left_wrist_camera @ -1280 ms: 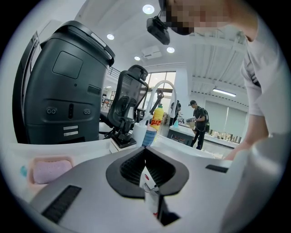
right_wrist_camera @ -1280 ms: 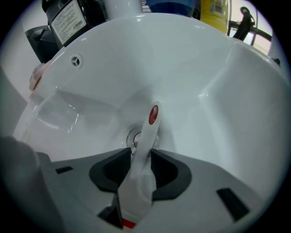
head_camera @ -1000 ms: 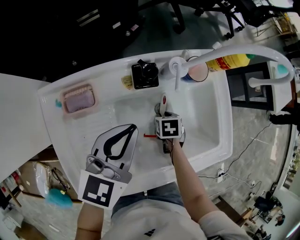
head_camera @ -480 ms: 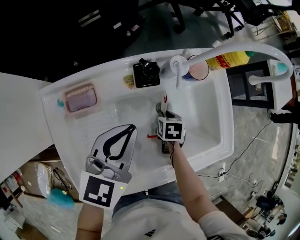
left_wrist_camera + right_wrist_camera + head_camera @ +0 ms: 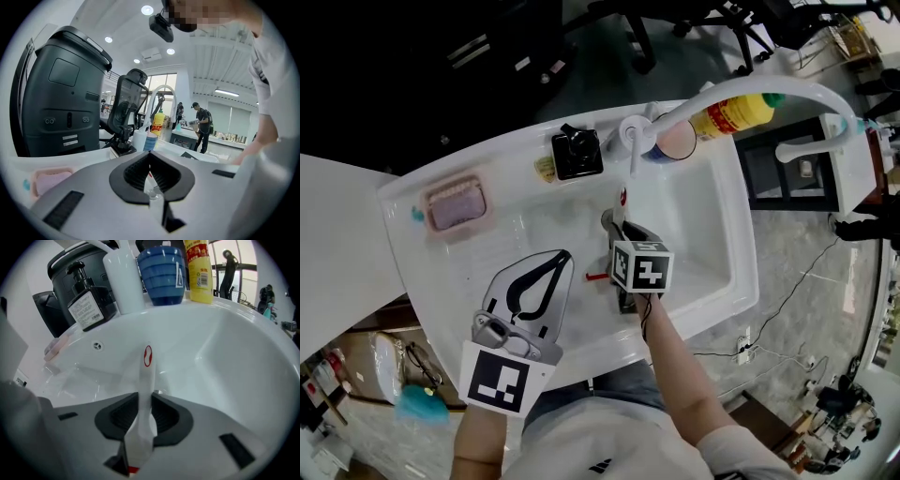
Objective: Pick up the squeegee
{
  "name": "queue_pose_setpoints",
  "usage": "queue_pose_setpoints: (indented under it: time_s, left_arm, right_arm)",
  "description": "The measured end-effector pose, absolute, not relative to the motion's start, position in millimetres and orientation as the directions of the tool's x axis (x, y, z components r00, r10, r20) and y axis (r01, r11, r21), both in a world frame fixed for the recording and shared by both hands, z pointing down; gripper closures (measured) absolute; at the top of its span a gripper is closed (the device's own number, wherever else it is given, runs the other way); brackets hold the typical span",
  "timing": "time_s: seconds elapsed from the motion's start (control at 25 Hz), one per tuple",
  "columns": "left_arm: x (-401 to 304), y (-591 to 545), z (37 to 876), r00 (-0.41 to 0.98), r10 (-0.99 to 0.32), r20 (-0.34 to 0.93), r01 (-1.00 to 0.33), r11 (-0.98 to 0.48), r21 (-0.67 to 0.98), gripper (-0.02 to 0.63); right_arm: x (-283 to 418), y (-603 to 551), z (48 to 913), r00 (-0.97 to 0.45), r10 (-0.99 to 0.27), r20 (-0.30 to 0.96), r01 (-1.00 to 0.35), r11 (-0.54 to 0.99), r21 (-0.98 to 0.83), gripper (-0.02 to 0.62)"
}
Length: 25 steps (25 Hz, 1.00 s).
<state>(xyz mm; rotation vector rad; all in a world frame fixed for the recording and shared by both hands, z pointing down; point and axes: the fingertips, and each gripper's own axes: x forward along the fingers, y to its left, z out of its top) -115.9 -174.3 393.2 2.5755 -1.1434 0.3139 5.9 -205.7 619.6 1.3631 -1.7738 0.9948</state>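
Observation:
The squeegee (image 5: 146, 376) has a slim white handle with a red oval mark near its tip. The handle runs up between the pads of my right gripper (image 5: 145, 397), which is shut on it. In the head view the right gripper (image 5: 619, 230) hangs over the white sink (image 5: 712, 216), pointing steeply down. The squeegee's (image 5: 622, 199) handle tip pokes out beyond the fingers, and a red part shows beside the gripper. My left gripper (image 5: 565, 255) rests over the counter left of the basin. Its jaws are shut with nothing held, as the left gripper view (image 5: 150, 153) also shows.
On the sink's back rim stand a black pump bottle (image 5: 577, 152), a white faucet (image 5: 750, 98), a blue cup (image 5: 161, 273) and a yellow bottle (image 5: 736, 114). A pink sponge (image 5: 455, 204) lies in a tray at the counter's left end.
My right gripper has risen a little in the basin with the squeegee in it. The left gripper has stayed where it was.

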Motion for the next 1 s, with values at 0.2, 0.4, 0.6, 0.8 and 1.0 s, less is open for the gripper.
queue_pose_setpoints:
  time_s: [0.2,0.4,0.6,0.8,1.0]
  left_arm:
    - [-108,-173,387,0.67,-0.675,0.309,-0.739,-0.648,0.186,0.594]
    - [-100,-170,383,0.686,-0.662,0.303,-0.723,-0.667,0.178,0.594]
    - [-93,-168,377,0.7,-0.654,0.288,-0.71,-0.68,0.183,0.594]
    - [-83,-165,372,0.716,-0.642,0.275,-0.694,-0.696,0.181,0.594]
    - [-73,-162,365,0.734,-0.628,0.259,-0.676,-0.713,0.186,0.594]
  right_arm:
    - [1,-205,593,-0.273,-0.501,0.821,-0.961,0.171,-0.215,0.499]
    - [0,-205,567,-0.298,-0.544,0.784,-0.954,0.185,-0.235,0.499]
    - [3,-204,541,-0.312,-0.593,0.742,-0.95,0.177,-0.259,0.499]
    - [7,-200,518,-0.323,-0.635,0.701,-0.945,0.179,-0.273,0.499]
    - [14,-194,498,-0.328,-0.672,0.664,-0.942,0.177,-0.285,0.499]
